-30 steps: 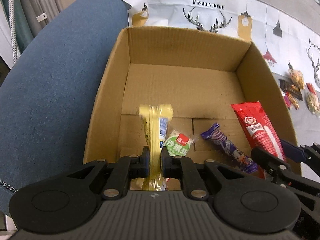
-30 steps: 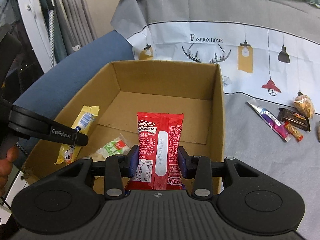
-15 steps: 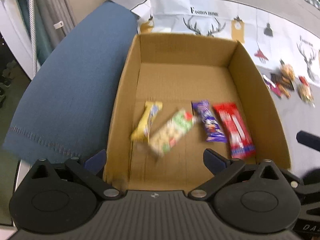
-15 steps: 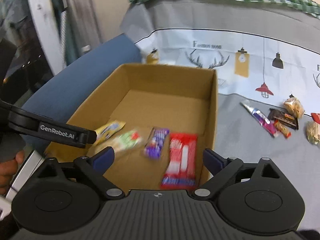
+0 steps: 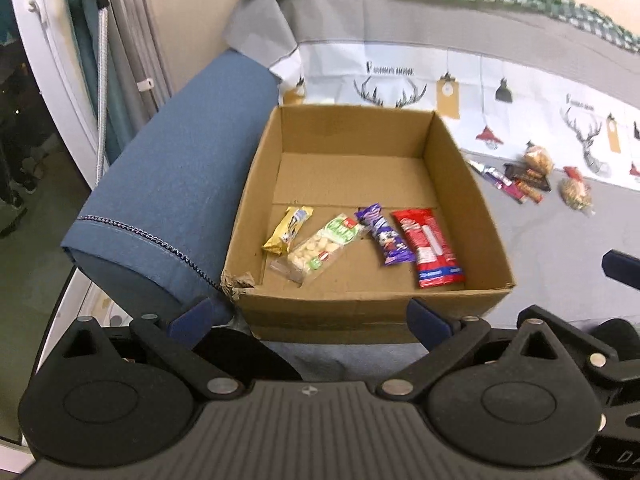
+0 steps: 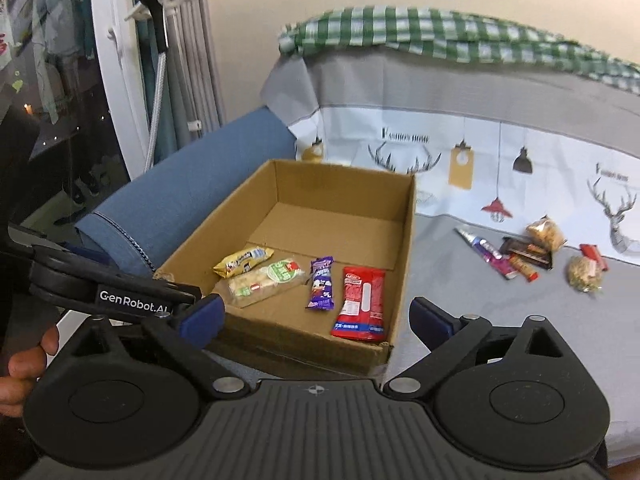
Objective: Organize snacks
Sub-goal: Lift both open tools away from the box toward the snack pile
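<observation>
Inside the cardboard box (image 5: pixel 472 184), four snacks lie in a row near the front wall: a yellow wafer bar (image 5: pixel 287 230), a clear peanut packet with a green label (image 5: pixel 322 246), a purple candy bar (image 5: pixel 385 234) and a red snack pack (image 5: pixel 429 246). The yellow bar and the peanut packet touch at their lower ends; the purple bar and the red pack lie just beside each other.

Both tools hang short of the box with nothing in them. The left gripper (image 5: pixel 308 316) has its jaws spread wide, and so does the right gripper (image 6: pixel 316 314).

Off to the right, on the printed cloth (image 6: pixel 440 248), more snacks wait in a loose cluster: a slim purple tube (image 6: pixel 486 252), a dark chocolate bar (image 6: pixel 528 252), an orange bar (image 6: pixel 522 268) and two small bags of nuts (image 6: pixel 546 232).

These look light and crinkly, I'd say, with slick film that could slide between the pads. The bars seem stiff enough to pinch across the middle. The nut bags are soft and lumpy, so taking them by the gathered top seal looks safer than squeezing the contents.
</observation>
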